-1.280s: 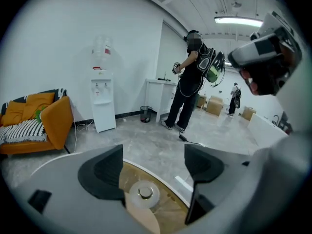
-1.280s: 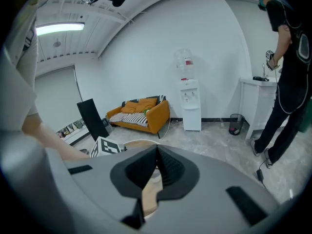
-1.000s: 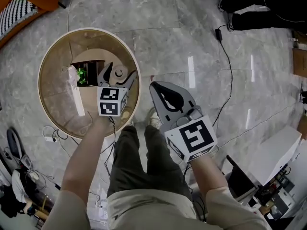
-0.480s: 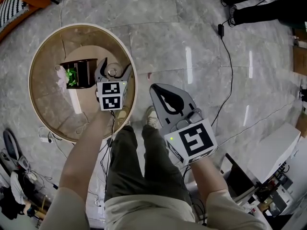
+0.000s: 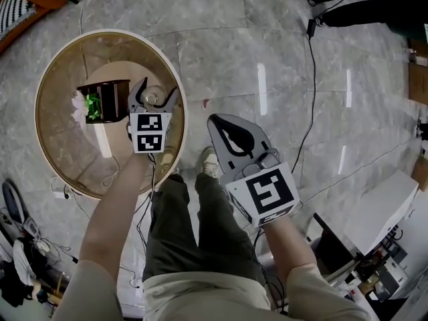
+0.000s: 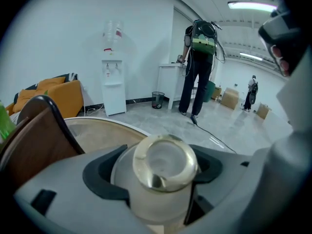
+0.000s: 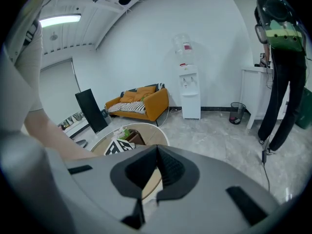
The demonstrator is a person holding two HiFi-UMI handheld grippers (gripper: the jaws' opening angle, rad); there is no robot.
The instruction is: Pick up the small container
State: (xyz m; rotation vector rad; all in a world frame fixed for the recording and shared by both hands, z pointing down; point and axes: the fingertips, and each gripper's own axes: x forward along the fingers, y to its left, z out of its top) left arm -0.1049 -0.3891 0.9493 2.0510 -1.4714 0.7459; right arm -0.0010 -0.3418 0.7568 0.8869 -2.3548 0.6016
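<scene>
The small container [image 6: 163, 174], a pale round jar with a gold rim, sits between the jaws of my left gripper [image 6: 163, 179], which are shut on its sides. In the head view the small container [image 5: 152, 99] and left gripper [image 5: 153, 99] hang over the right part of the round glass table [image 5: 60, 152]. My right gripper [image 5: 235, 141] is held over the floor to the right of the table, jaws closed together with nothing between them; in its own view the right gripper [image 7: 155, 172] is shut.
A dark brown box [image 5: 107, 99] with green and white items stands on the table left of the container. A person's legs and shoes [image 5: 208, 162] are below. A black cable [image 5: 314, 92] runs across the marble floor. A person [image 6: 197, 67] stands far off.
My left gripper has moved up and left with the container, and its jaws have closed in on the jar. The right gripper has barely moved.
</scene>
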